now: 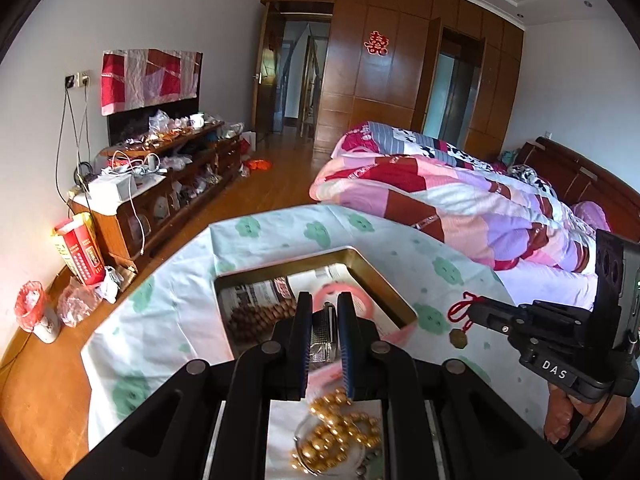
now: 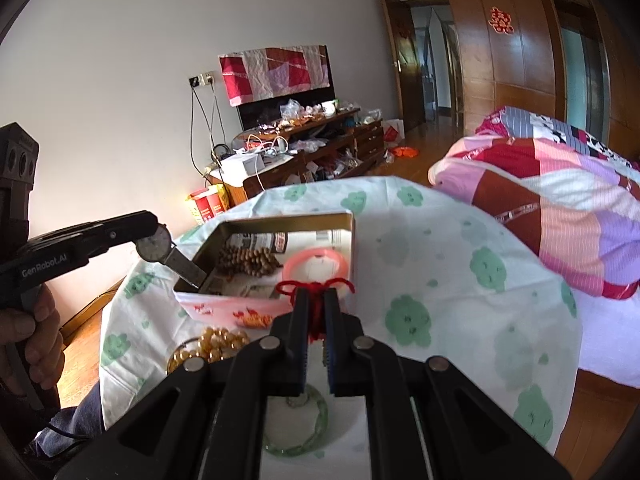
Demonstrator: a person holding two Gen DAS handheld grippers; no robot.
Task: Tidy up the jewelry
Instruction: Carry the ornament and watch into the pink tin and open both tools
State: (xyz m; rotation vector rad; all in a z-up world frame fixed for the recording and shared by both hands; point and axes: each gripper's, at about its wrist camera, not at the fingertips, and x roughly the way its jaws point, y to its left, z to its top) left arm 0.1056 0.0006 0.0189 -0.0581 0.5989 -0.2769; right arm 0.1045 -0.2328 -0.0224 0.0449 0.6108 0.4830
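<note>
left tongs (image 2: 158,246) clamp wristwatch (image 2: 154,246) over tin (image 2: 280,220) left edge | right tongs (image 2: 316,300) pinch red cord pendant (image 2: 316,292) above tin's near edge | worktop (image 2: 420,240): gold beads (image 2: 216,344)

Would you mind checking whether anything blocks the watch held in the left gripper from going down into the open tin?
Nothing visible does. The left gripper holds the watch just over the tin's near-left edge, its strap tip already dipping inside. The wooden beads and pink bangle lie further in.

Pink bangle (image 2: 316,266), gold beads (image 1: 340,436), red cord (image 2: 316,292) (knotted), green-flowered cloth (image 2: 440,280)
</note>
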